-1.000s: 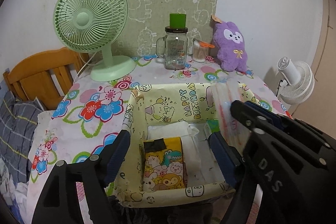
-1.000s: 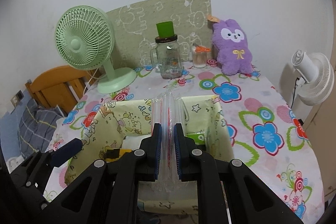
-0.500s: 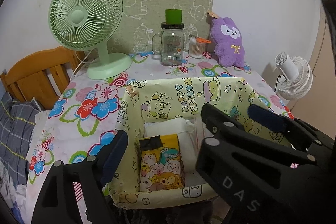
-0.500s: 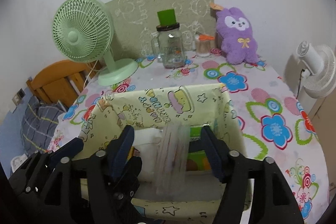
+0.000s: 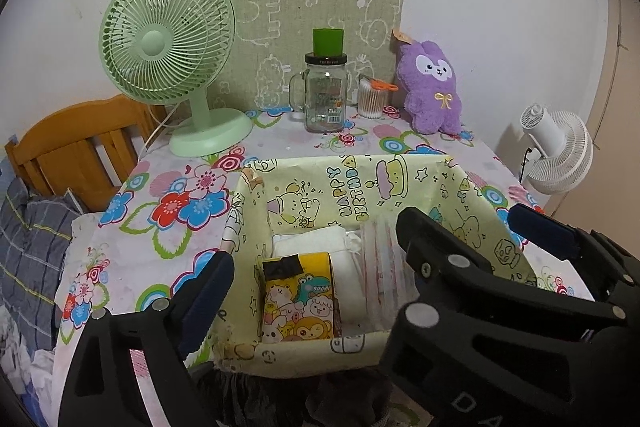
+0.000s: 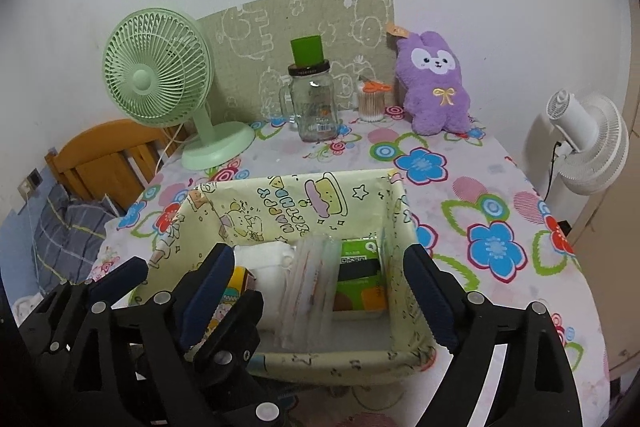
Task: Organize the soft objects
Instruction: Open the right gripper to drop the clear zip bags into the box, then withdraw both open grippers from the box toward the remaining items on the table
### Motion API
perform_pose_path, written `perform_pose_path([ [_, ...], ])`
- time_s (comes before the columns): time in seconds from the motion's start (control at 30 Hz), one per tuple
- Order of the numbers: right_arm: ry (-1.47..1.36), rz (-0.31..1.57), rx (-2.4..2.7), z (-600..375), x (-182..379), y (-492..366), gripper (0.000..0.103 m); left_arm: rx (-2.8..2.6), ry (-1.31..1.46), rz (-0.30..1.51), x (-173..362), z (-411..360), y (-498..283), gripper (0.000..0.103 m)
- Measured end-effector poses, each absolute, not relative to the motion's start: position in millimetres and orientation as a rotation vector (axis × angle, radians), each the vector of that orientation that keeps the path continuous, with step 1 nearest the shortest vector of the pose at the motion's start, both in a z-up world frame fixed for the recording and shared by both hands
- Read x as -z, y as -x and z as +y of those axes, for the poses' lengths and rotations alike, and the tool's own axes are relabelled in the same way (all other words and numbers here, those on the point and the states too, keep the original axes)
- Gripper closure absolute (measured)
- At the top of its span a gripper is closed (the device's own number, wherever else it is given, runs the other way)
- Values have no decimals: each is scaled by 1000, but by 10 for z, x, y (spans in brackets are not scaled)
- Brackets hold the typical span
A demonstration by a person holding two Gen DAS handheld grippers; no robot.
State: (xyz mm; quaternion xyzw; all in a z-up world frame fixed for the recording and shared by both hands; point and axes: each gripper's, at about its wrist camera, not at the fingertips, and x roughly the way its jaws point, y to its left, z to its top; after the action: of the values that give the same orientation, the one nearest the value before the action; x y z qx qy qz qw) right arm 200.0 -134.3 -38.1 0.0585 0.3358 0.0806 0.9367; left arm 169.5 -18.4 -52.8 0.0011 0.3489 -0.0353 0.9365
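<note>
Softness marked everything in the fabric basket (image 6: 288, 211) at the near edge of the flowered worktop (image 6: 460, 187): a clear packet with red stripes (image 6: 308, 287) stood on edge in the middle, a white pack (image 6: 268, 259) at its 9 o'clock, a green pack (image 6: 358, 275) at its 3 o'clock, and a yellow cartoon tissue pack (image 5: 298, 303) nearest the left wall. The clear packet looked light, floppy and slippery, so a pinch across its flat faces near the upper edge seemed safest. The right hand-held gripper (image 6: 320, 291) had just been opening; its jaws stood spread wide to either side of the packet, pads off it. The left hand-held gripper (image 5: 312, 267) was likewise spread and had just widened further, holding nothing over the basket's left side.
</note>
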Motion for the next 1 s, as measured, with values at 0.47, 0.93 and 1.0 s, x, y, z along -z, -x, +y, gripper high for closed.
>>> perform_pose_path([
  [0.47, -111, 640, -151, -1411, 172, -1677, 9, 77, -4, 654, 340, -247, -1430, 7],
  [0.93, -112, 578, -120, -1496, 7, -1262, 5, 86, -8, 597, 201, -302, -1078, 4],
  [1.0, -113, 572, -116, -1503, -8, -1202, 4, 88, -9, 590, 191, -306, -1022, 4],
])
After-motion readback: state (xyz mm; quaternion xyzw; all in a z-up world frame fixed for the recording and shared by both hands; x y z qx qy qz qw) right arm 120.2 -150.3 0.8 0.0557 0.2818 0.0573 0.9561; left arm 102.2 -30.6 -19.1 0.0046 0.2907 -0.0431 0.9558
